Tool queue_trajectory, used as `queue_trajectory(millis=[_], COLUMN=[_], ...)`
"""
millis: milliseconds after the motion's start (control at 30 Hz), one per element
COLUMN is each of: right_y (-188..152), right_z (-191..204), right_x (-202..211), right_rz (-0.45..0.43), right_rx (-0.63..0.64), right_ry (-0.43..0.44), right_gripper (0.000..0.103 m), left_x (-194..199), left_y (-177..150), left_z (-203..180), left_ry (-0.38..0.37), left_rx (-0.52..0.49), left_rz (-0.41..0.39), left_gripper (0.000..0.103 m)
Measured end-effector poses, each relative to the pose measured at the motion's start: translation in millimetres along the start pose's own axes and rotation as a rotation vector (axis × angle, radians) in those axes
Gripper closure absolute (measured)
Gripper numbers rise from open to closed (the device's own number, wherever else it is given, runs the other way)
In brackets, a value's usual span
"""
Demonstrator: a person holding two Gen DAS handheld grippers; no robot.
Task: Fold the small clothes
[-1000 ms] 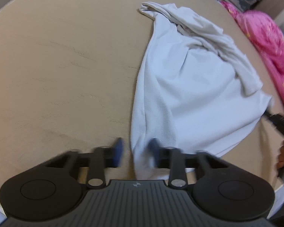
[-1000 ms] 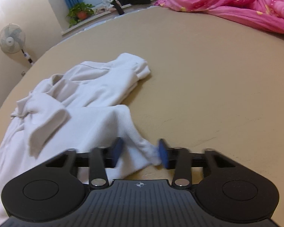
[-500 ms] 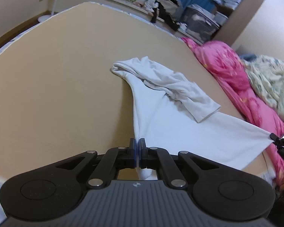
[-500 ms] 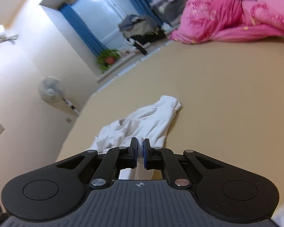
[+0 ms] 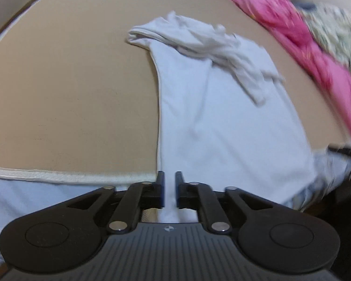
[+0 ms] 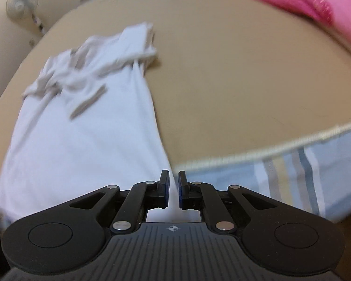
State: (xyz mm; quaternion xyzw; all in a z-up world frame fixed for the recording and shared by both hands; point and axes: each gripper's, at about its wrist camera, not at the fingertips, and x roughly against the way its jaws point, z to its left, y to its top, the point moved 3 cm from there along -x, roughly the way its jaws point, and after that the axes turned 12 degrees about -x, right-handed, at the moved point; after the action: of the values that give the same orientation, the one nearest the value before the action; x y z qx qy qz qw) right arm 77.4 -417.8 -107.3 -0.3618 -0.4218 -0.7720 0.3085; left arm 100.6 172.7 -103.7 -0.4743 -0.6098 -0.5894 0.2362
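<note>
- A white shirt (image 5: 222,121) lies spread on the tan bed (image 5: 70,82), its body flat and running from the near edge toward the middle; its hem hangs a little over that near edge.
- The far end of the shirt is bunched: sleeves and collar lie crumpled on top of the body (the folds are blurred in both views).
- The left tongs (image 5: 169,190) sit at the near edge over the shirt's left hem corner. The jaws are narrow and opening, with white cloth showing in the gap between them; the pads do not appear to press on it.
- The right tongs (image 6: 173,190) sit at the near edge over the shirt's (image 6: 82,128) right hem corner. Their jaws are also narrow and opening, white cloth between them, not clamped.
- A pink quilt (image 5: 292,30) lies heaped along the far right edge of the bed.
- A striped sheet (image 6: 304,175) covers the side of the bed below the piped near edge.
- A standing fan (image 6: 22,2) is by the wall beyond the far left corner.
</note>
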Motion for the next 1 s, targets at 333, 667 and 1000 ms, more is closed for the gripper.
queue_trajectory(millis=[333, 667, 1000], right_y=[-27, -32, -25], right_z=[14, 9, 24], right_x=[-74, -48, -41], right_rz=[0.149, 0.084, -0.056], right_rx=[0.007, 0.044, 0.087], right_ry=[-0.122, -0.062, -0.083], right_gripper=[0.07, 0.099, 0.08], left_x=[-62, -37, -18], left_y=[-20, -26, 1], left_z=[-10, -28, -28], left_ry=[0.039, 0.059, 0.054], left_rx=[0.004, -0.094, -0.066], left_rz=[0.229, 0.165, -0.032], left_gripper=[0.072, 0.1, 0.097])
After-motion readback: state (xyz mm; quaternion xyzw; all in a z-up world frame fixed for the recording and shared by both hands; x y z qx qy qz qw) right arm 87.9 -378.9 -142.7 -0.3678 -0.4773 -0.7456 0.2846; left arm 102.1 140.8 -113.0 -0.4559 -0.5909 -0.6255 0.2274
